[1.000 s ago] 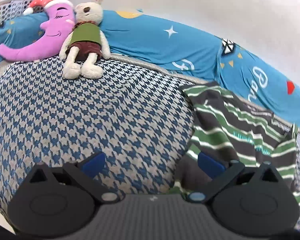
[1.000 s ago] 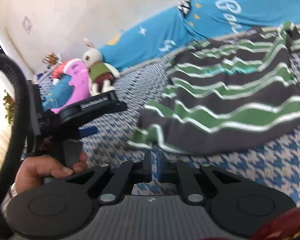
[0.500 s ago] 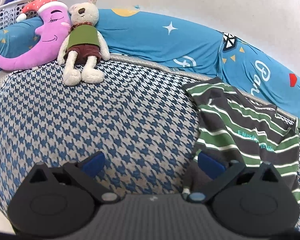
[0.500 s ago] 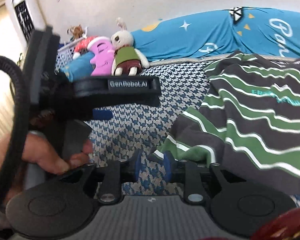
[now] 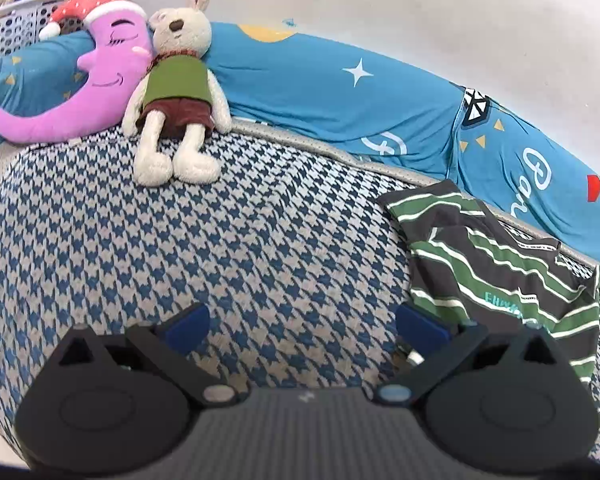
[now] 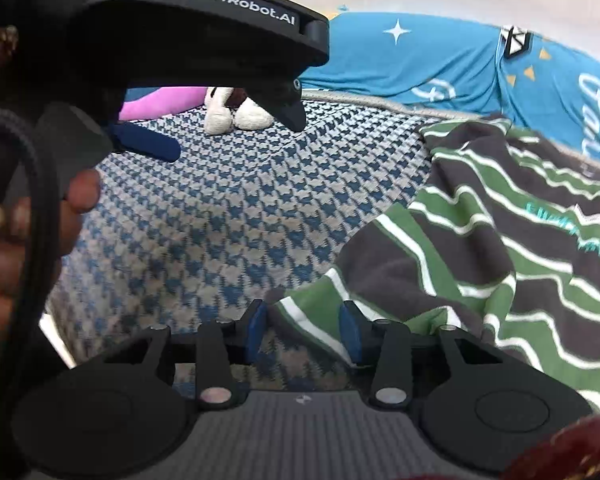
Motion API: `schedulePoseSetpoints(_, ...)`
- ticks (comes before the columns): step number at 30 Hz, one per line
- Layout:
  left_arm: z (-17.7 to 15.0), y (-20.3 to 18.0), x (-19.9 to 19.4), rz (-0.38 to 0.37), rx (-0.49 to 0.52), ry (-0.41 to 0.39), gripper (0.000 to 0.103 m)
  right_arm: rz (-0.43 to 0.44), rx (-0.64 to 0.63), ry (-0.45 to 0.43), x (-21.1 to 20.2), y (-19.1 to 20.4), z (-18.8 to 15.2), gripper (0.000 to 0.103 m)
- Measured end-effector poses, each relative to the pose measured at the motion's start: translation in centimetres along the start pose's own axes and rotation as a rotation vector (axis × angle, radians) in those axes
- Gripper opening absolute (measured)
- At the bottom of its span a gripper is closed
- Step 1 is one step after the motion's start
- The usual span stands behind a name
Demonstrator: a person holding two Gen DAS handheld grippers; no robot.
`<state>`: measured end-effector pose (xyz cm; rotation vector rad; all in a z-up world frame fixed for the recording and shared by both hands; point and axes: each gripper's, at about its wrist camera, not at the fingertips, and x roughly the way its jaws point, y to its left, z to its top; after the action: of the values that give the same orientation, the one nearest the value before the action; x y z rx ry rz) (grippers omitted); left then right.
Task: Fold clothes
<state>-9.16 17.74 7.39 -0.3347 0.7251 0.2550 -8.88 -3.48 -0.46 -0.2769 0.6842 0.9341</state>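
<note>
A dark grey shirt with green and white stripes (image 5: 496,268) lies crumpled on the blue houndstooth bedspread (image 5: 220,248), at the right of the left wrist view. My left gripper (image 5: 300,330) stands wide open over bare bedspread, its right finger beside the shirt's near edge. In the right wrist view the shirt (image 6: 500,240) fills the right half. My right gripper (image 6: 302,332) is open, and a striped corner of the shirt lies between its blue pads. The left gripper tool (image 6: 188,36), held in a hand (image 6: 28,232), looms at upper left.
A cream plush rabbit (image 5: 176,84) and a pink moon pillow (image 5: 88,84) rest at the head of the bed. Blue patterned bedding (image 5: 340,96) runs along the white wall. A white perforated basket (image 5: 16,28) sits at far left.
My right gripper went from shut to open and moved onto the shirt's near corner. The left gripper, open throughout, shifted so the shirt now sits further right in its view.
</note>
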Motion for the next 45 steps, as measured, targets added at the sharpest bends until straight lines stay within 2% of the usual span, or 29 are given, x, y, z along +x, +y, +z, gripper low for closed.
schedulePoseSetpoints(3,0.0,0.2,-0.1,0.002,0.002,-0.006,0.103,-0.013,0.013,-0.013,-0.1,-0.1,0.0,0.017)
schedulePoseSetpoints(4,0.0,0.2,-0.2,0.003,0.003,-0.009,0.103,0.017,0.028,-0.02,-0.4,-0.2,0.1,0.012)
schedulePoseSetpoints(9,0.5,0.9,-1.7,0.041,0.006,-0.098,0.103,0.175,0.095,-0.052,-1.9,-0.3,0.6,0.011)
schedulePoseSetpoints(11,0.7,1.2,-2.4,0.075,0.01,-0.142,0.103,0.275,0.058,-0.079,-3.0,0.7,1.0,0.011)
schedulePoseSetpoints(13,0.8,1.4,-2.8,0.112,0.018,-0.176,0.103,0.292,0.019,-0.092,-3.5,1.7,1.2,0.013)
schedulePoseSetpoints(15,0.9,1.6,-2.9,0.133,0.023,-0.184,0.103,0.326,0.025,-0.064,-3.2,1.7,1.1,0.013)
schedulePoseSetpoints(17,0.8,1.5,-2.8,0.134,0.03,-0.177,0.103,0.366,0.048,-0.037,-3.1,1.5,1.0,0.013)
schedulePoseSetpoints(19,0.6,1.2,-2.7,0.13,0.037,-0.166,0.103,0.367,0.056,-0.039,-3.5,1.2,1.0,0.013)
schedulePoseSetpoints(24,0.2,0.0,-2.1,0.107,0.073,-0.133,0.103,0.286,0.074,-0.047,-4.6,-0.3,0.9,0.014)
schedulePoseSetpoints(28,-0.6,-1.3,-1.5,0.042,0.091,-0.08,0.103,0.198,0.098,-0.037,-5.3,-1.9,0.4,0.014)
schedulePoseSetpoints(33,-1.4,-3.1,-0.8,-0.011,0.12,-0.028,0.103,0.112,0.149,-0.025,-6.3,-3.5,-0.1,0.019)
schedulePoseSetpoints(45,-3.7,-7.5,-0.1,-0.119,0.237,0.029,0.103,-0.088,0.312,-0.044,-10.8,-9.1,-2.6,0.021)
